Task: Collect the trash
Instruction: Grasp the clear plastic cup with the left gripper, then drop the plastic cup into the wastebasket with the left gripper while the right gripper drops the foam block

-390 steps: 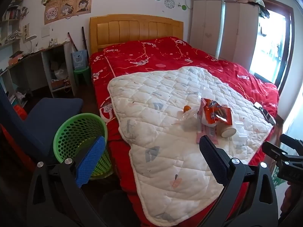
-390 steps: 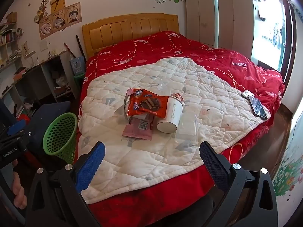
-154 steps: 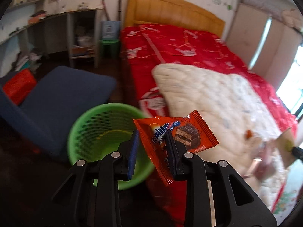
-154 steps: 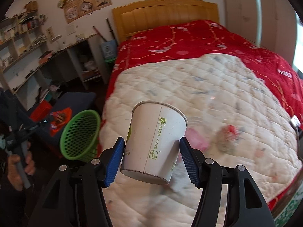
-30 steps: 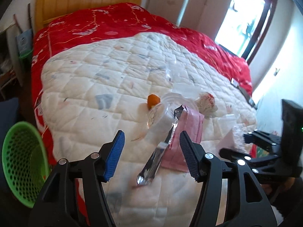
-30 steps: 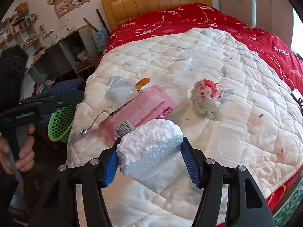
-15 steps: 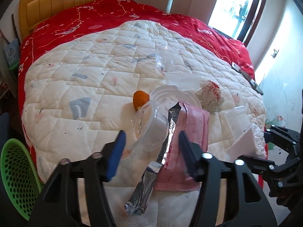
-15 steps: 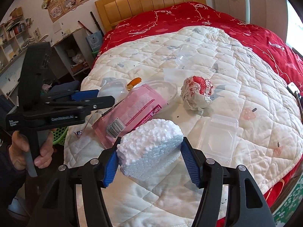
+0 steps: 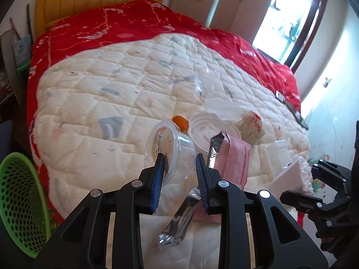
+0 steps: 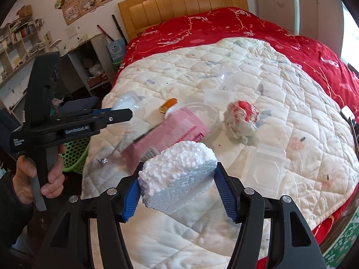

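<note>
My left gripper (image 9: 179, 163) is shut on a clear plastic cup (image 9: 170, 150) with an orange-printed lid, just above the white quilt (image 9: 107, 85). My right gripper (image 10: 177, 183) is shut on a white foam block (image 10: 179, 172), also seen in the left wrist view (image 9: 291, 177). On the quilt lie a pink wrapper (image 9: 233, 157), a silver foil strip (image 9: 179, 222), a round clear lid (image 9: 208, 130), an orange piece (image 9: 180, 121), a crumpled red-and-white paper ball (image 10: 242, 116) and a clear clamshell box (image 10: 262, 168). The green bin (image 9: 20, 201) stands at the left.
A phone (image 9: 294, 109) lies on the red bedspread (image 9: 134, 22) near the bed's right edge. A desk with shelves (image 10: 85, 67) and a blue chair (image 10: 78, 105) stand left of the bed. A window (image 9: 285, 22) is at the far right.
My left gripper has closed on the clear plastic cup, which has tipped up off the quilt. My right gripper still holds the foam block in about the same place.
</note>
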`<state>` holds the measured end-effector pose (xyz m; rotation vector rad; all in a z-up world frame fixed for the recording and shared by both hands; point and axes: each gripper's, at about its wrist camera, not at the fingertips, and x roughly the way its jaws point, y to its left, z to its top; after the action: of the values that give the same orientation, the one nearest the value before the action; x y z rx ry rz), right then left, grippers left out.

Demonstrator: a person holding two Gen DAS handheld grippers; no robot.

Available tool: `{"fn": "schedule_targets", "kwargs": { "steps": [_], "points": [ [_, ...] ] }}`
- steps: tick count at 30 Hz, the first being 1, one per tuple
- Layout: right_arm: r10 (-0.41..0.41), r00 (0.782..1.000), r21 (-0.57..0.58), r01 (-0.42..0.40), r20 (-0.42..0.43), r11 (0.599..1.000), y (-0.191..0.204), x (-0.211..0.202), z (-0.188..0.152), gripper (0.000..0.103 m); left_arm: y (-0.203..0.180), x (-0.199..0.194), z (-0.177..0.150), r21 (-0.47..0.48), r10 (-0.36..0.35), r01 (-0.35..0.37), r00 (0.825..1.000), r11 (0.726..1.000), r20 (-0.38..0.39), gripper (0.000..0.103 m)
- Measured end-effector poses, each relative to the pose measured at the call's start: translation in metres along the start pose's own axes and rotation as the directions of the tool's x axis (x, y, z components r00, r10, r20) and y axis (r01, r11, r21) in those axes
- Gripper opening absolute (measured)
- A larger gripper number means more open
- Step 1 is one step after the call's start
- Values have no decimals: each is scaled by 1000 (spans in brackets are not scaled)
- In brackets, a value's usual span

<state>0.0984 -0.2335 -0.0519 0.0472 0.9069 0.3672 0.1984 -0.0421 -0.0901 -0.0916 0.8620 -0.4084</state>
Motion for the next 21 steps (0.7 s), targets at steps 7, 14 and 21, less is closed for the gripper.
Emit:
{"fn": "schedule_targets", "kwargs": {
  "steps": [7, 14, 21],
  "points": [
    [44, 999, -61, -43, 9, 997, 38, 4, 17, 60, 40, -45, -7, -91, 60, -54, 996, 994, 60, 28],
    [99, 995, -131, -98, 2, 987, 82, 17, 33, 60, 94, -84, -21, -166, 195, -179, 977, 970, 84, 28],
    [149, 989, -197, -149, -19, 969, 128, 34, 46, 60, 161, -107, -43, -266, 305, -282, 951, 922, 50, 28]
  ]
}}
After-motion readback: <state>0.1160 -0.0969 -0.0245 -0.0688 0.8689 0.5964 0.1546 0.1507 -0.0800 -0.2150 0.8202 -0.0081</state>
